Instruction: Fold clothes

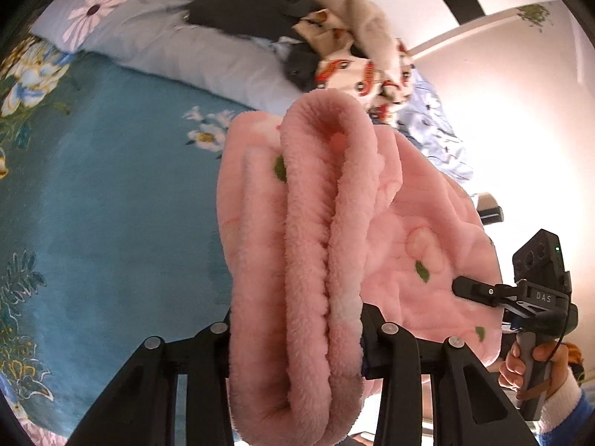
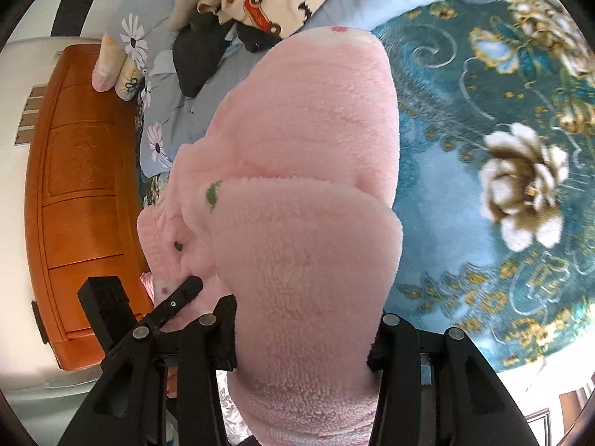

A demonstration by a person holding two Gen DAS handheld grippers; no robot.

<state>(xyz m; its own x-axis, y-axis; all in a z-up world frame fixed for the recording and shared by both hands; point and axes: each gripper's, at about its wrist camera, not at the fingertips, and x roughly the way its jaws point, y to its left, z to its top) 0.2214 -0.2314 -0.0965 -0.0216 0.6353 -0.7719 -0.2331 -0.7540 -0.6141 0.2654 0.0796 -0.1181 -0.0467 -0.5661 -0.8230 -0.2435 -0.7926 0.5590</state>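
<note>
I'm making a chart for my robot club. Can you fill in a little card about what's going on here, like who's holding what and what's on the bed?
held thing: pink fleece, bunched in thick folds
left gripper: shut on the fleece
right gripper: shut on the fleece
hand: grips the right gripper's handle, seen from the left camera
below: blue bedspread with flowers
clothes pile: dark, beige and car-print pieces on a pale quilt
beside bed: orange wooden cabinet
fold state: fleece lifted off the bed, not yet laid flat
</note>
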